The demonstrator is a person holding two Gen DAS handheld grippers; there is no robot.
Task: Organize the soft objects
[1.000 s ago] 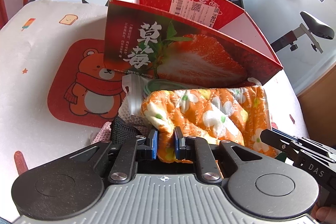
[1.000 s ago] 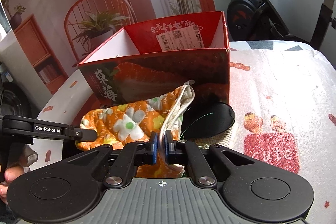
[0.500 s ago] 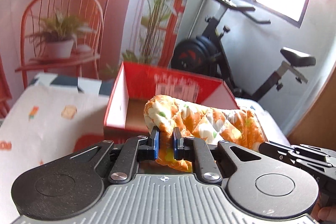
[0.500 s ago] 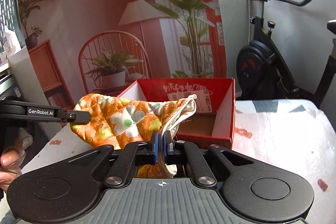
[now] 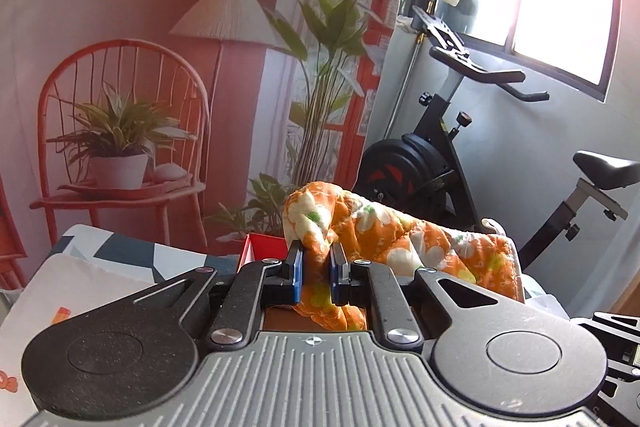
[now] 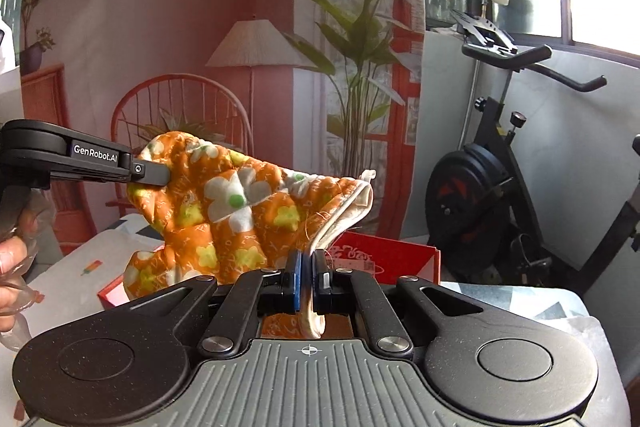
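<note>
Both grippers, left [image 5: 316, 263] and right [image 6: 306, 271], pinching the mitt [image 6: 240, 203], have lifted it above the box [image 6: 384, 261], ready for dropping in.

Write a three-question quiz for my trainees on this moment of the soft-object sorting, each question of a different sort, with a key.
1. True or false: the orange floral oven mitt is lying flat on the table.
2. Multiple choice: what grips the mitt? A) only the left gripper B) only the right gripper C) both grippers
3. Fill in: in the right wrist view, the container seen below and behind the mitt is the ____ box.

Key:
1. False: it hangs in the air, stretched between two grips.
2. C: the left is shut on the rounded end, the right on the cream-lined cuff edge.
3. Red.
</note>
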